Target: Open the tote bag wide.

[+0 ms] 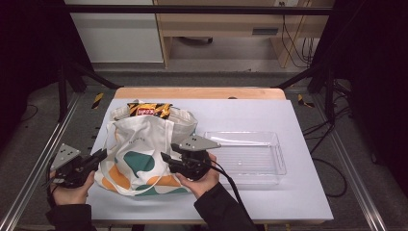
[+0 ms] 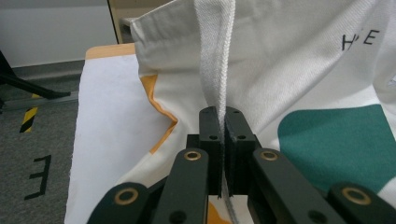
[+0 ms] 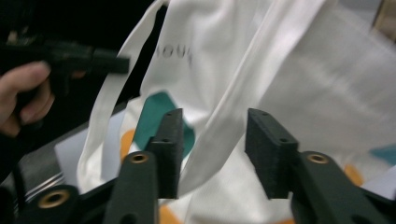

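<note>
High view: snack packet [image 1: 149, 110] pokes from tote bag [image 1: 139, 144]; tray [image 1: 276, 159] bare.

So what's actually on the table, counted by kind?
Tote bag: 1
Snack packet: 1
Clear tray: 1
Grippers: 2, left and right
Total: 5

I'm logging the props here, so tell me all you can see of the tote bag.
The tote bag is cream canvas printed with teal and orange shapes and small dark lettering. It lies slumped on the white table, left of a clear tray. A snack packet pokes from its mouth. The left gripper is clamped on one webbing handle; another handle runs between the right gripper's open jaws.
</note>
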